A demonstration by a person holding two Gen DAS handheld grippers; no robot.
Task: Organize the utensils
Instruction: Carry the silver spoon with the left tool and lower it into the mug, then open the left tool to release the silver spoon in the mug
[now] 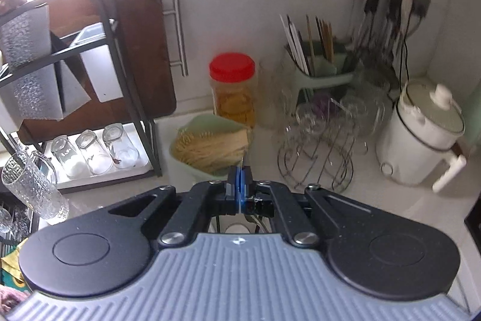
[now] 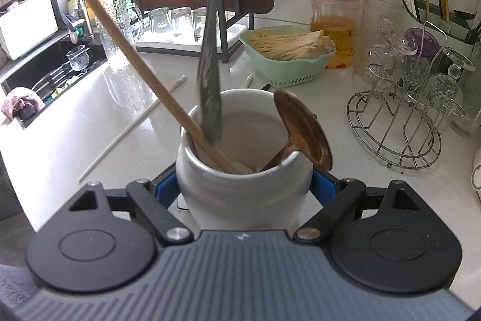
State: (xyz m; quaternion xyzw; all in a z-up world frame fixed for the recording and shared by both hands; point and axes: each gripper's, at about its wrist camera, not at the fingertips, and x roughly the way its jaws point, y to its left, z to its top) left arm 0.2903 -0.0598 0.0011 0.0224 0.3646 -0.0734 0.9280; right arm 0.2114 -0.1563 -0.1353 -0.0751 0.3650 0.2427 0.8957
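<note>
My right gripper (image 2: 245, 185) is shut on a white ceramic utensil jar (image 2: 240, 185), its blue pads pressed on both sides. Inside the jar stand a wooden chopstick (image 2: 129, 56) leaning left, a wooden spoon (image 2: 300, 128) at the right rim, and a metal spoon (image 2: 212, 50) that is blurred, bowl up, its handle end in the jar mouth. A white chopstick (image 2: 132, 125) lies on the counter to the left. My left gripper (image 1: 239, 182) is shut, its pads together on a thin sliver of something I cannot identify. It is above the counter.
A green basket of noodles (image 2: 285, 71) (image 1: 192, 167), a red-lidded jar (image 2: 335, 23) (image 1: 233, 86), a wire rack with glasses (image 2: 399, 122) (image 1: 315, 158), a green chopstick holder (image 1: 318, 74), a white pot (image 1: 421, 140), a dish rack with upturned glasses (image 1: 90, 152), and the sink (image 2: 45, 74) at left.
</note>
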